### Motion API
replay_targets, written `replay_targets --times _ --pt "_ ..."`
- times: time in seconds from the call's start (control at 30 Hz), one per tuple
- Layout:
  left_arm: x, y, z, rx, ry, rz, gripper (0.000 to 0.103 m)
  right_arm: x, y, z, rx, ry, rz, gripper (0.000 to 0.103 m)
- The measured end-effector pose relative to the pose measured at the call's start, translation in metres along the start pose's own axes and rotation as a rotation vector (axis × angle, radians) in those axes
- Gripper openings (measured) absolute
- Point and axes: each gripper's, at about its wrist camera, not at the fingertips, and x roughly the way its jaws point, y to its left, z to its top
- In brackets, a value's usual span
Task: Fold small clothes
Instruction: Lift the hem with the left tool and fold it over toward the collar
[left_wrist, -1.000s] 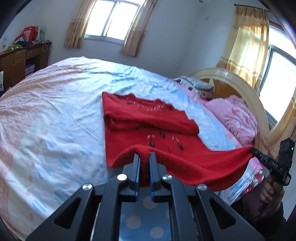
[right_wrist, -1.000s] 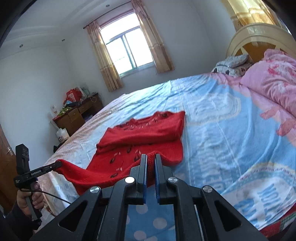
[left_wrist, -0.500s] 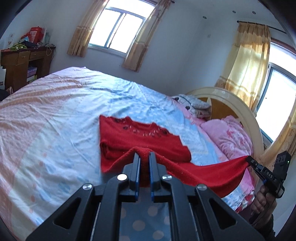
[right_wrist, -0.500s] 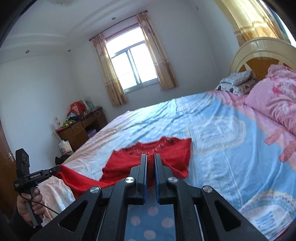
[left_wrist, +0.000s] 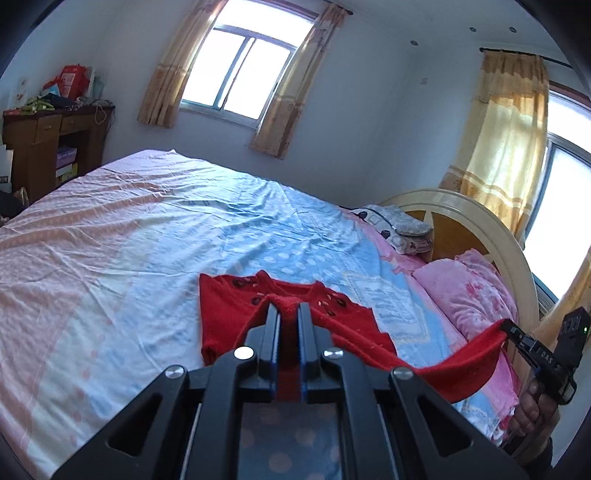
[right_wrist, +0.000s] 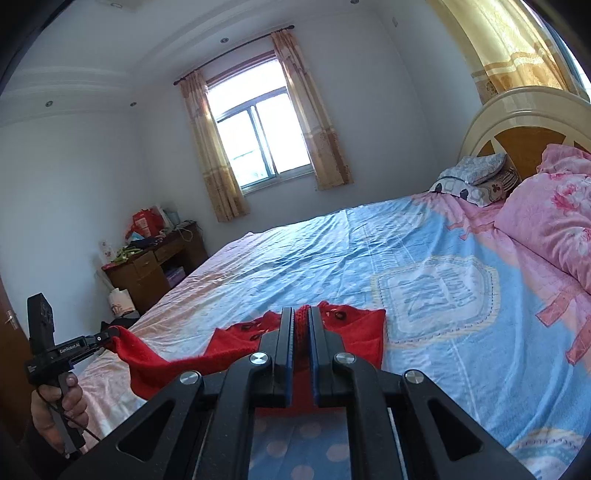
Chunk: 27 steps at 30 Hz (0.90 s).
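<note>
1. Red sweater (left_wrist: 236, 314): lying low in the centre of the frame on the bedsheet (left_wrist: 147, 236); its near hem is hanging in the air between the two tools, presumably so it can be carried over the far half as a fold.
2. Left gripper (left_wrist: 288, 314): jaws are pinching nearly closed on one hem corner, red knit showing between the blue pads.
3. Right gripper (right_wrist: 301, 317): likewise clamping the other corner; in the left view it is appearing at the right edge, pulling the hem taut.
4. Pink quilt (right_wrist: 546, 221): sitting at the right, well apart from the sweater.
5. Far sleeve: possibly tucked under already; the tool is hiding it.
</note>
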Motion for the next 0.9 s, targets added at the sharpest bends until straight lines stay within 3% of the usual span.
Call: replay_targets --times 0.33,0.9 --pt "0.064 0.013 0.027 0.024 0.039 0.045 0.009 0.082 -0.02 0.029 -0.001 0.05 -0.092 0.006" --pt "0.179 0.062 0.027 -0.031 0.201 0.126 0.009 0.229 -0.065 0.018 0.006 0.213 -0.2 0.006"
